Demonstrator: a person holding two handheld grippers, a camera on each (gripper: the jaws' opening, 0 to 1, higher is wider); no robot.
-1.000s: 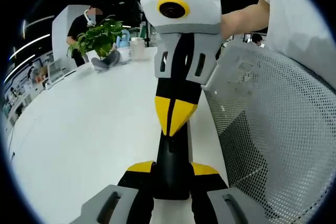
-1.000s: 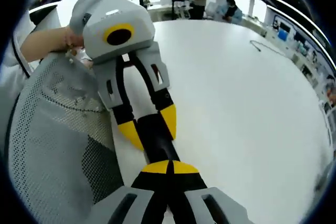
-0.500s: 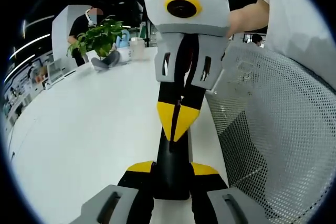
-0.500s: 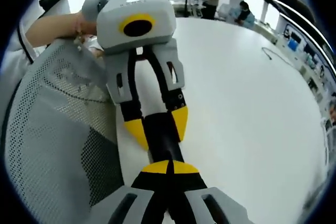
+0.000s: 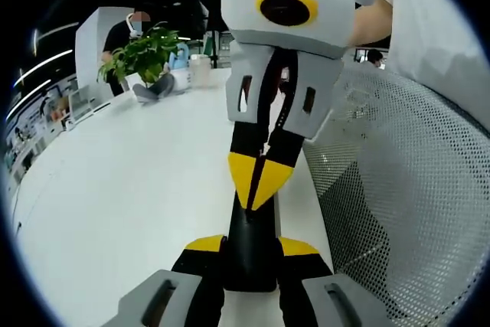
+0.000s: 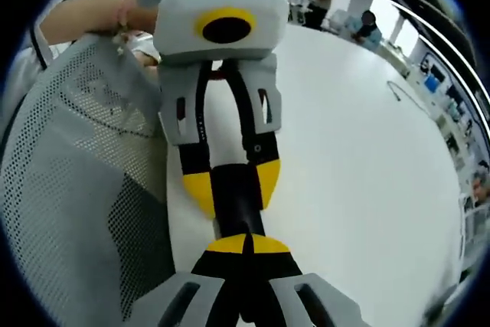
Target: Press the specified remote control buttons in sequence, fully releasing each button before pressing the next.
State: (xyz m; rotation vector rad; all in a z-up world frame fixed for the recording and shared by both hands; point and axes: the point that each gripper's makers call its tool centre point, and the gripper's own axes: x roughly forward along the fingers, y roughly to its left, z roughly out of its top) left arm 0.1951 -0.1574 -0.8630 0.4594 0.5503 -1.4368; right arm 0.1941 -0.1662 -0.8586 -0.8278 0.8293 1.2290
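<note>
At the desk (image 5: 115, 212) edge, your left gripper (image 5: 251, 246) fingers clamp the remote control (image 5: 246, 223) by its sides. Right gripper (image 6: 245, 246) fingers closed, tips on it. Likely light, stiff, slick plastic: grip the edges, press gently.

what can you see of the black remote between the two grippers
The remote is a slim, glossy black bar lying lengthwise over the white table, near its edge beside a mesh chair back. The left gripper holds one end between yellow-tipped jaws. The right gripper meets the other end, jaws together. No buttons are discernible.
</note>
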